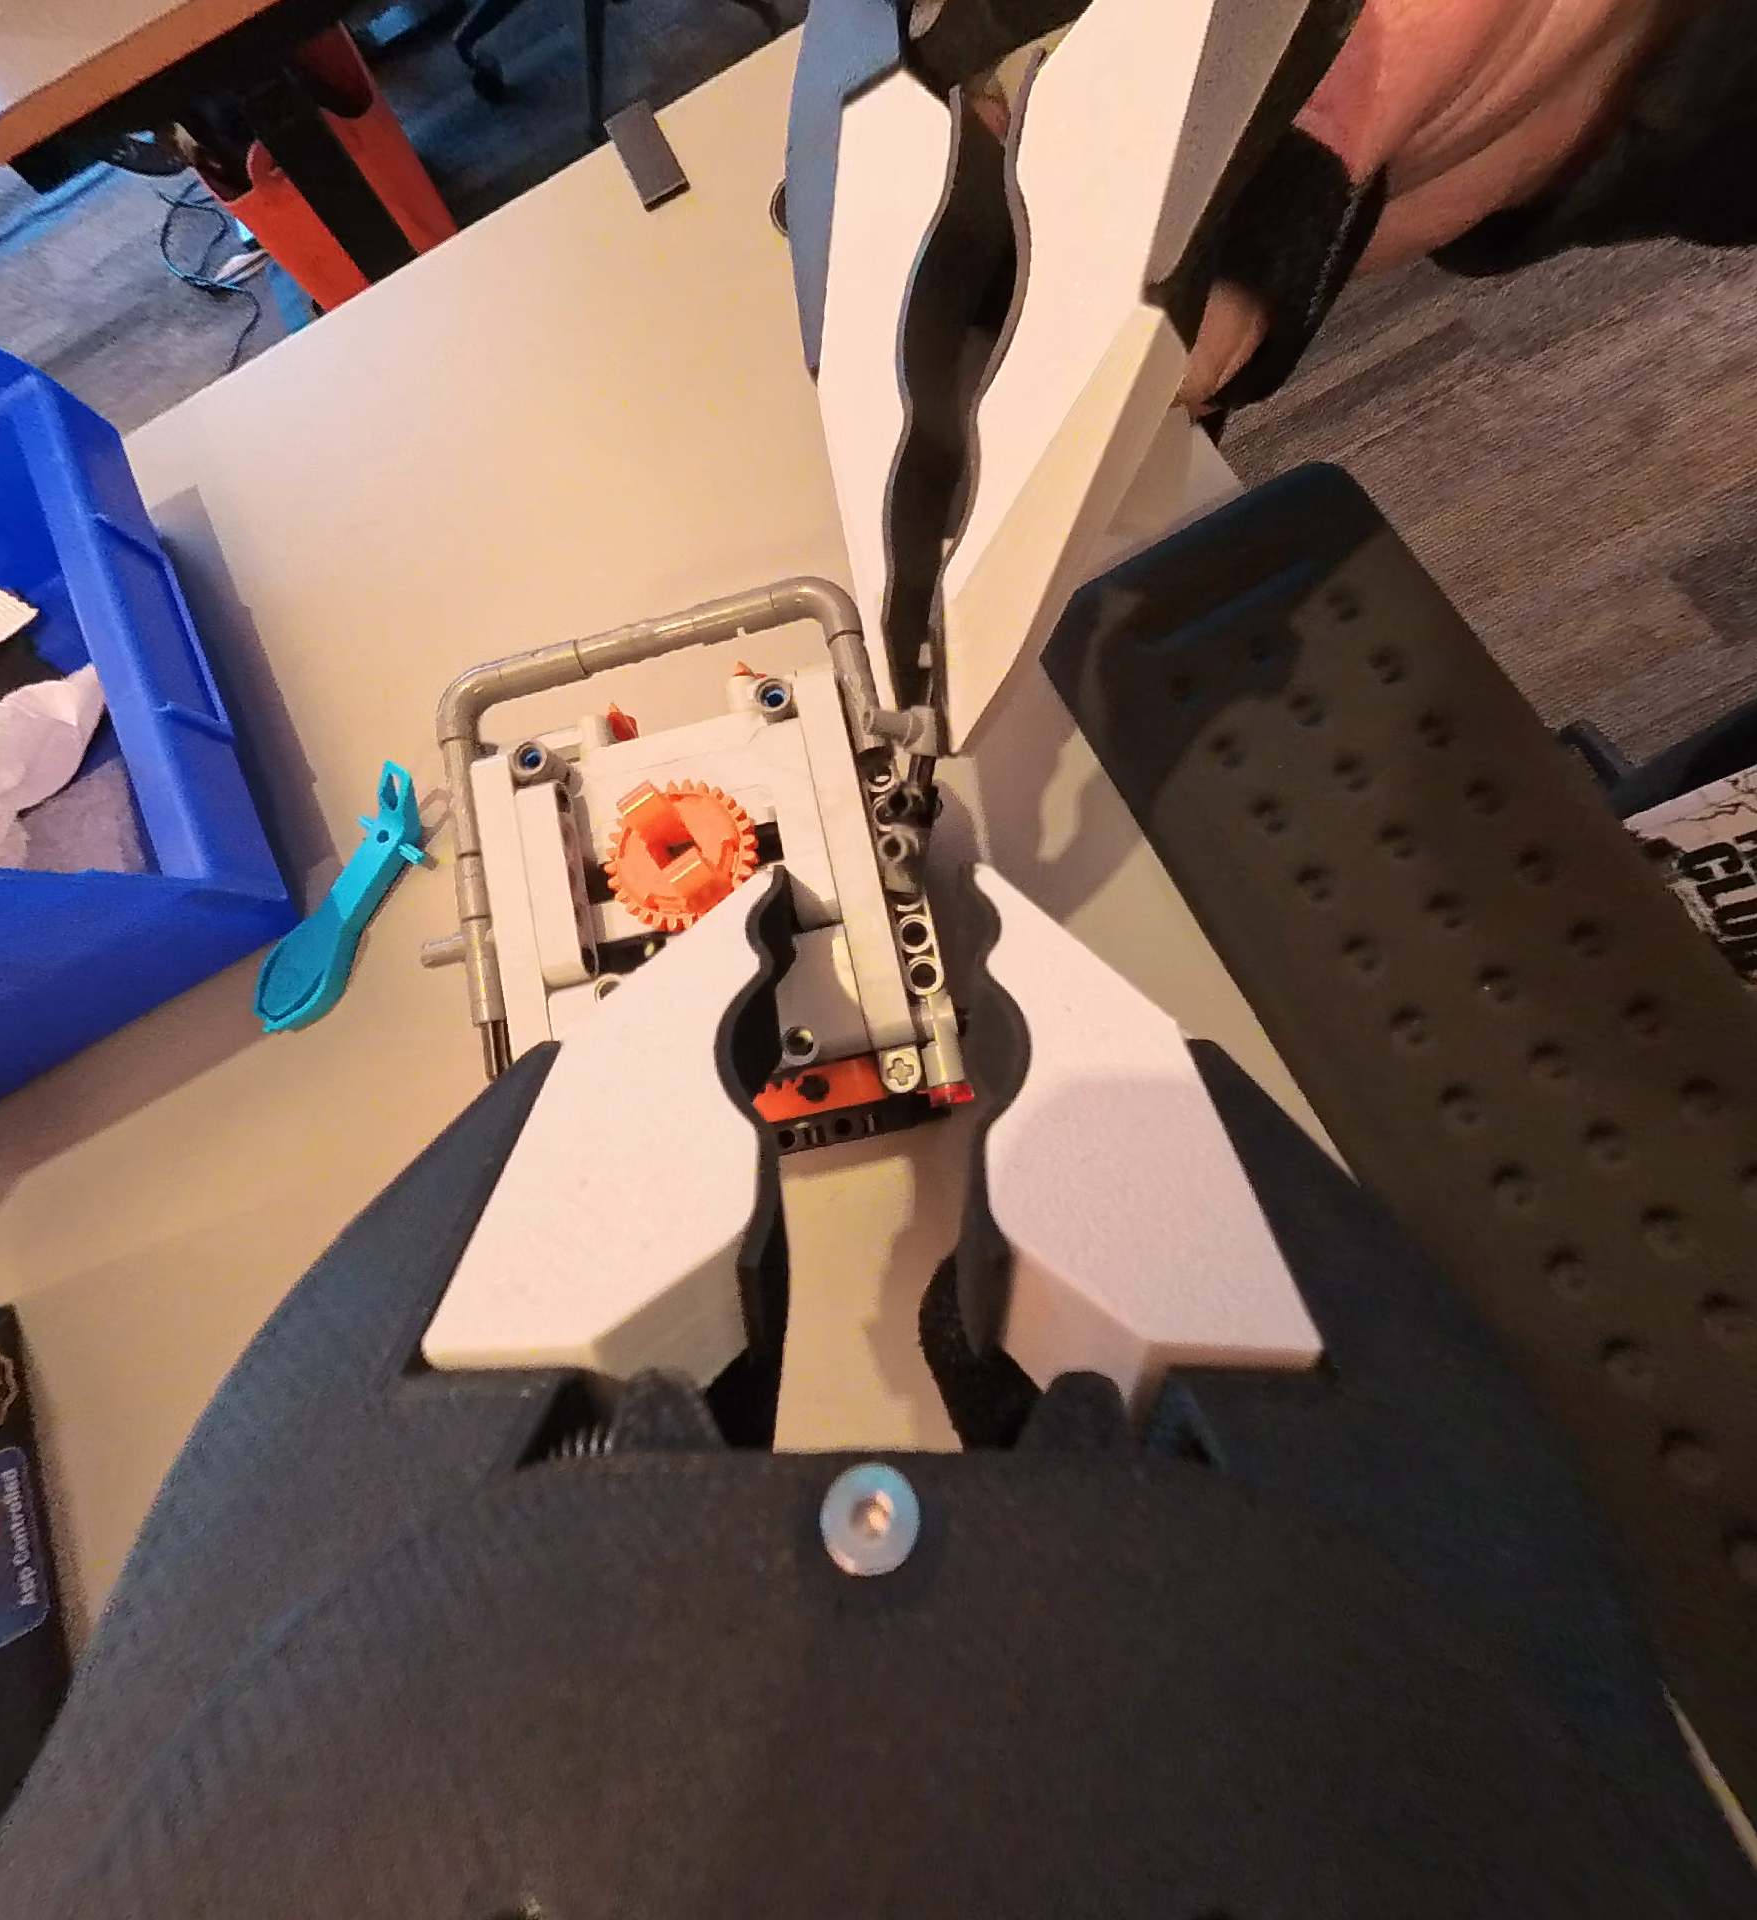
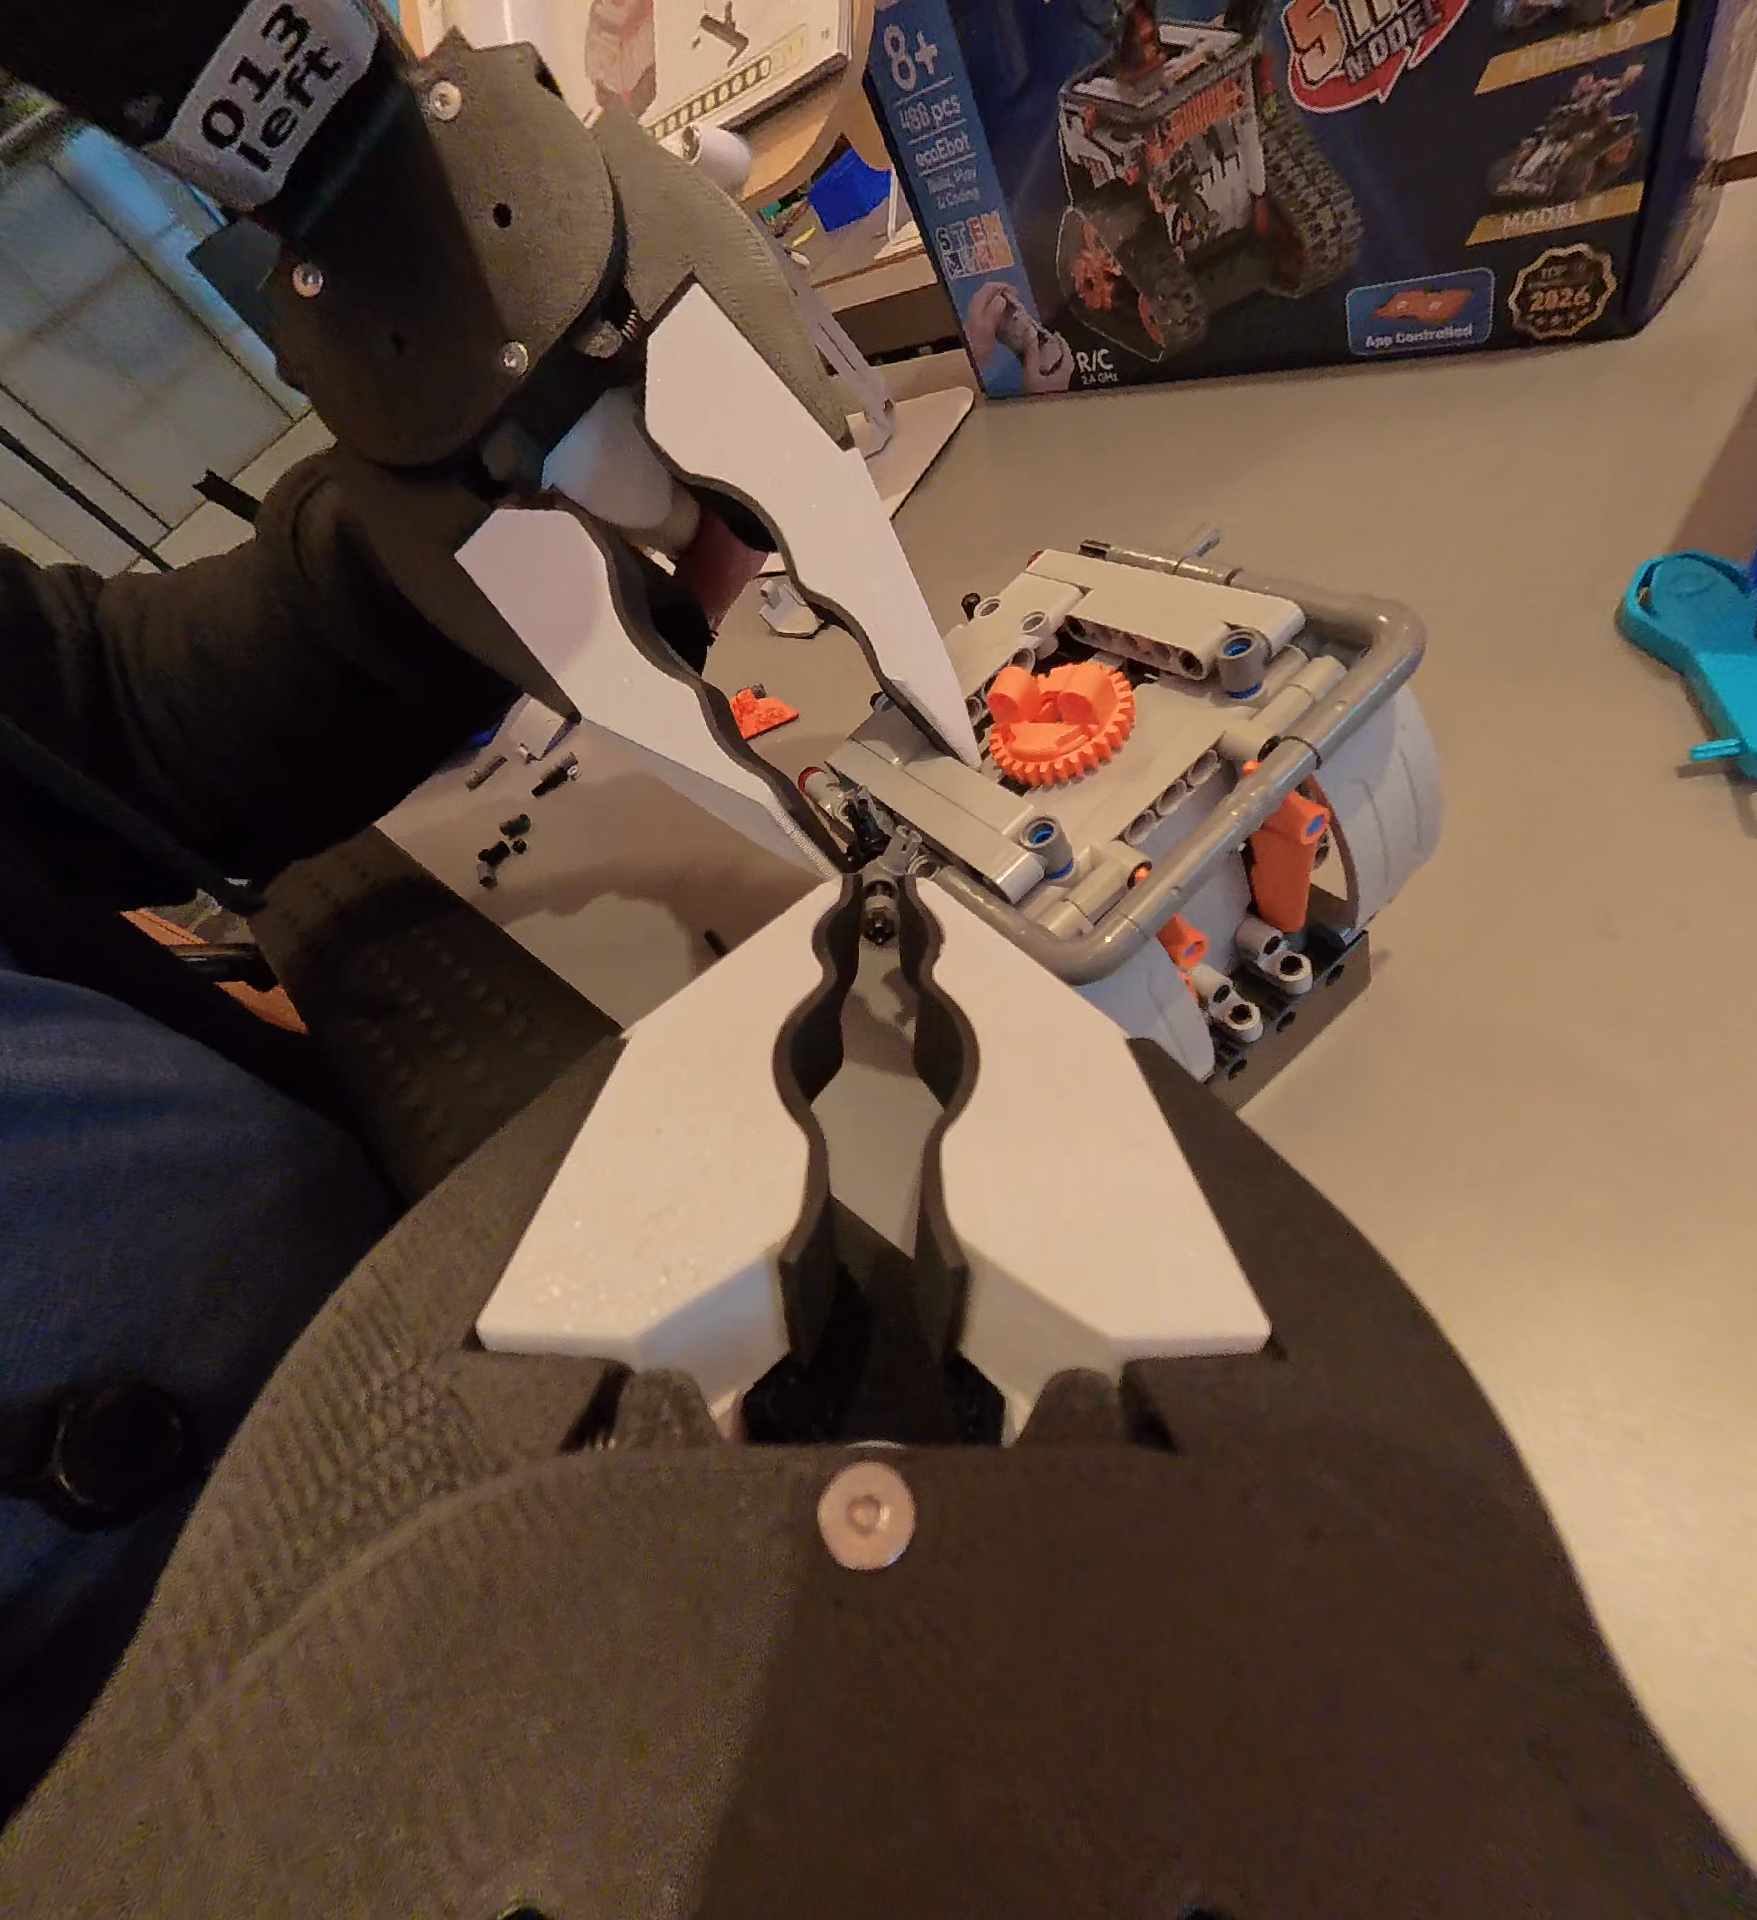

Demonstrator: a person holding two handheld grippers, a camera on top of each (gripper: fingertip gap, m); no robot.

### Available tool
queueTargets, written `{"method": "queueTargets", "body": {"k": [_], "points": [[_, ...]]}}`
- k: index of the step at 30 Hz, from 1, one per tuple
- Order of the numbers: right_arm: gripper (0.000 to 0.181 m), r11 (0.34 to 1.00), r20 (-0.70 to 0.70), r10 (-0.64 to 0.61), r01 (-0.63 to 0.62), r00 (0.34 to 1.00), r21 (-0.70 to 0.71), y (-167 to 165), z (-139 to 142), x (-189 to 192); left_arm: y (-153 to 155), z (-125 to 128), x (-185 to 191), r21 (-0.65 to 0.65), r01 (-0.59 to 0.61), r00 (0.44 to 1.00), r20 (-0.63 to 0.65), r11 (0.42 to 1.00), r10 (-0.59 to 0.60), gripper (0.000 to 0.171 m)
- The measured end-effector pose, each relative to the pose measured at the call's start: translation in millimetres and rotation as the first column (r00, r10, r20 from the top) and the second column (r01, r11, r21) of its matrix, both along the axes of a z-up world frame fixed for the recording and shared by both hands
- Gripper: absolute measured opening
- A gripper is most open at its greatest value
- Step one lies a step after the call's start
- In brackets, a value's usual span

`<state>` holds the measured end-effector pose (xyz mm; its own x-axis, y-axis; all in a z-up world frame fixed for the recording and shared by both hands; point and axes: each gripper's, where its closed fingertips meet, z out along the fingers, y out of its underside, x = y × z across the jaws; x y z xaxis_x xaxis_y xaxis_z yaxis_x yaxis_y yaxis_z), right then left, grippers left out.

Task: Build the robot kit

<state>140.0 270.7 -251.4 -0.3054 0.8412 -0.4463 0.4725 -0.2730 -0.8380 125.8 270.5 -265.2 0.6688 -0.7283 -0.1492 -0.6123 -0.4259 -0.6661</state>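
A grey and white brick-built model (image 1: 832, 779) with an orange gear (image 1: 682, 854) on top stands on the beige table (image 1: 541, 468). My left gripper (image 1: 874, 883) straddles the model's right side beam, with one finger on top beside the gear and the other against the side. In the right wrist view the model (image 2: 1186, 717), gear (image 2: 1061, 727) and left gripper (image 2: 900, 810) show the same hold. My right gripper (image 2: 879, 883) is shut on a small black pin (image 2: 879, 920) at the model's near corner. It reaches down from the top of the left wrist view (image 1: 913, 717).
A teal prying tool (image 1: 334, 935) (image 2: 1726, 675) lies beside a blue bin (image 1: 74, 727). The kit's box (image 2: 1269, 177) stands at the back. Small black pieces (image 2: 510, 842) and an orange piece (image 2: 760, 712) lie near the table edge. A dark perforated surface (image 1: 1476, 1039) sits close on the right. Only a small space, under 4 cm, lies between the two pairs of fingers.
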Motion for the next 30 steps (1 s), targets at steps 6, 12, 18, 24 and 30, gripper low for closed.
{"method": "queueTargets", "body": {"k": [6, 12, 18, 24, 30], "points": [[0.004, 0.996, 0.04, 0.007, -0.003, 0.999, -0.087, -3.1, 0.4, 2.3, 0.3, -0.3, 0.4, 0.008, -0.006, 1.0, -0.007, 1.0, 0.006, 0.029], [0.004, 0.98, 0.098, 0.018, 0.002, 0.995, -0.198, -4.2, -5.4, 5.0, 0.9, -0.1, 2.4, 0.001, -0.008, 1.0, 0.004, 1.0, 0.008, 0.031], [0.004, 0.967, 0.074, 0.02, 0.0, 0.997, -0.257, -4.6, -1.5, 3.7, 0.9, 0.0, 3.5, -0.005, -0.005, 1.0, 0.009, 1.0, 0.005, 0.031], [0.004, 0.953, 0.077, 0.023, 0.001, 0.997, -0.303, -5.1, -0.4, 3.0, 1.1, -0.2, 3.6, 0.003, -0.006, 1.0, -0.002, 1.0, 0.006, 0.031], [0.004, 0.932, 0.099, 0.03, 0.008, 0.995, -0.362, -5.1, -1.1, 4.9, 1.0, 0.0, 3.8, -0.001, -0.009, 1.0, 0.004, 1.0, 0.009, 0.032]]}}
